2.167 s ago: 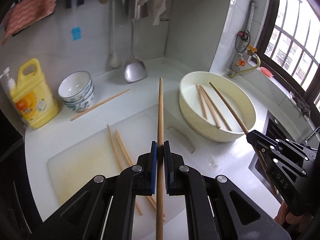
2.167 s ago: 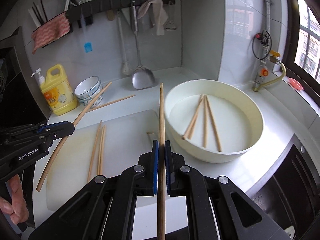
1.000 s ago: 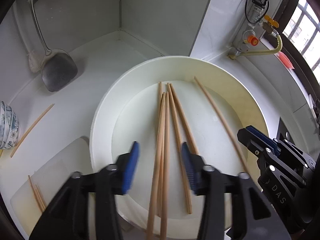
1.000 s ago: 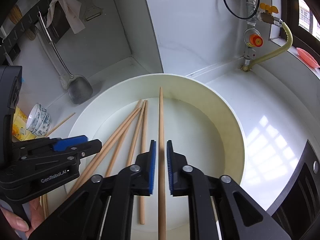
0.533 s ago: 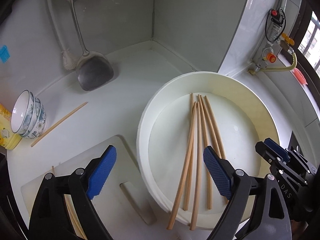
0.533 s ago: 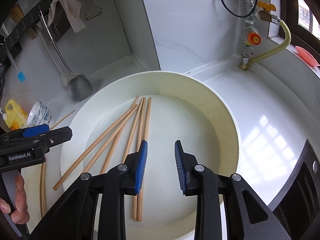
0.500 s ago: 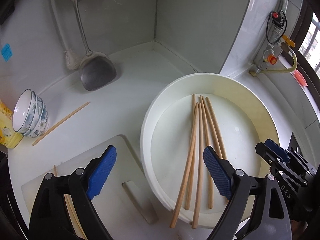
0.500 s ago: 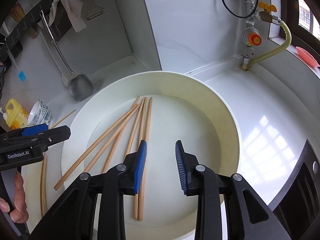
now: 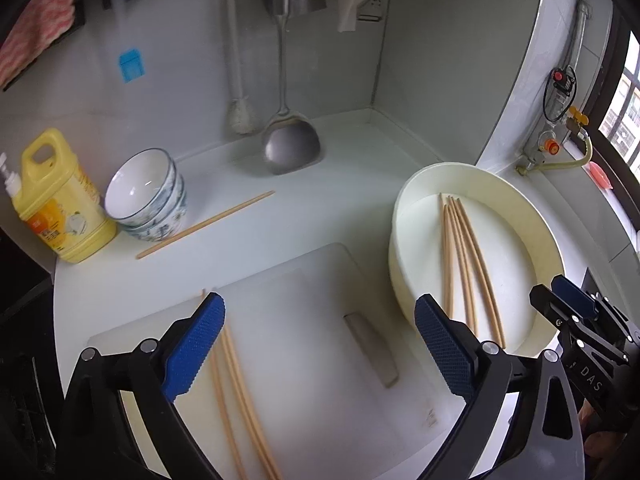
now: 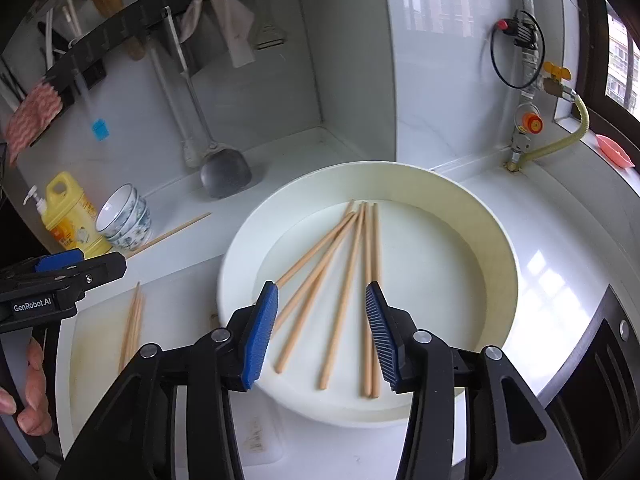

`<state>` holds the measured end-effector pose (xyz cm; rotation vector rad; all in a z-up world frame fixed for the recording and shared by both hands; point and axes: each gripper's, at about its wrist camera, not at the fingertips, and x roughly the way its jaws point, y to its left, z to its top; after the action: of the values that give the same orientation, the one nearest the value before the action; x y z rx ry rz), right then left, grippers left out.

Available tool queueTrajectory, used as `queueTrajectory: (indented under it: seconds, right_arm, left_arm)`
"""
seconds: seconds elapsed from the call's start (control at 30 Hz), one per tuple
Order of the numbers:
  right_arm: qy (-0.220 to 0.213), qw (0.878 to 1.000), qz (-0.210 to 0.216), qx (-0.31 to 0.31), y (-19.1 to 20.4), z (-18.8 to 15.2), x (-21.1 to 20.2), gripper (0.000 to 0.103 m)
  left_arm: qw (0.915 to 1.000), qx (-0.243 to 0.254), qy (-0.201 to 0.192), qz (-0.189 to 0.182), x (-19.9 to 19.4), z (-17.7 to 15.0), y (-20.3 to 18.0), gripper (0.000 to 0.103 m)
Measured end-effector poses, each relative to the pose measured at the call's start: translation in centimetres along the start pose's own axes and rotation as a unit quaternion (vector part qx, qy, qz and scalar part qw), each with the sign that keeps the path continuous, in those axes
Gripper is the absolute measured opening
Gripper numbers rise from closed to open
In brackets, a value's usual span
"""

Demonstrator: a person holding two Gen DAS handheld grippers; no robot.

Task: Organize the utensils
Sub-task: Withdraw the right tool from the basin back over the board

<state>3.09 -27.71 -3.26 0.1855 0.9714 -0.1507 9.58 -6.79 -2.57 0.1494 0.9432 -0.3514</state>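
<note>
- Five wooden chopsticks (image 10: 348,280) lie in the wide white basin (image 10: 496,248) on the right of the counter, their far tips bunched together and their near ends fanned apart; two at the right of the fan lie side by side, touching.
- Both grippers carry nothing — no chopstick sits between either pair of blue pads.
- Left gripper (image 9: 316,344) hangs over the white cutting board (image 9: 304,304), its jaws spread very wide and opening further; the left pad (image 9: 194,346) is above the pair of chopsticks on the board (image 9: 236,376).
- That pair lies close together along the board's left part, running from its far edge toward the camera.
- Right gripper (image 10: 322,334) hovers over the near side of the basin, jaws partly apart and opening; the loose chopstick ends show below the gap, untouched by the pads.
- One single chopstick (image 9: 206,224) lies slantwise on the bare counter, just beside the stacked blue-and-white bowls (image 9: 148,196) and beyond the board's far edge.
- Left of the bowls stands a yellow detergent jug (image 9: 56,200) — close against them.
- At the back, a metal spatula (image 9: 290,144) hangs from the wall rail, its blade resting on the counter, with a white brush (image 9: 240,116) beside it.
- A person's fingers (image 10: 32,392) show at the left edge of the right wrist view, around the left gripper's handle.
- Basin and board stand just beside each other.
</note>
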Motion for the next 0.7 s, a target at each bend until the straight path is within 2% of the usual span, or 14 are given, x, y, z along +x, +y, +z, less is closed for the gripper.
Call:
queueTrajectory:
  seconds: [0.27, 0.43, 0.53, 0.7]
  right_arm:
    - [0.01, 0.999, 0.012, -0.032, 7.5, -4.2, -1.9, 0.057]
    - [0.021, 0.998, 0.018, -0.064, 11.6, -7.3, -1.1, 0.061]
    - [0.037, 0.996, 0.037, -0.077, 13.7, -8.6, 0.2, 0.061]
    - [0.048, 0.991, 0.061, -0.105, 15.9, -9.8, 2.7, 0.061]
  left_arm:
    - [0.9986, -0.046, 0.001, 0.027, -3.0, -6.4, 9.1, 0.096]
    - [0.9956, -0.073, -0.005, 0.058, -3.1, -10.5, 13.9, 0.097]
    - [0.9924, -0.094, -0.006, 0.078, -2.9, -12.5, 16.1, 0.097]
    - [0.9877, -0.132, 0.012, 0.082, -2.1, -14.8, 17.4, 0.096]
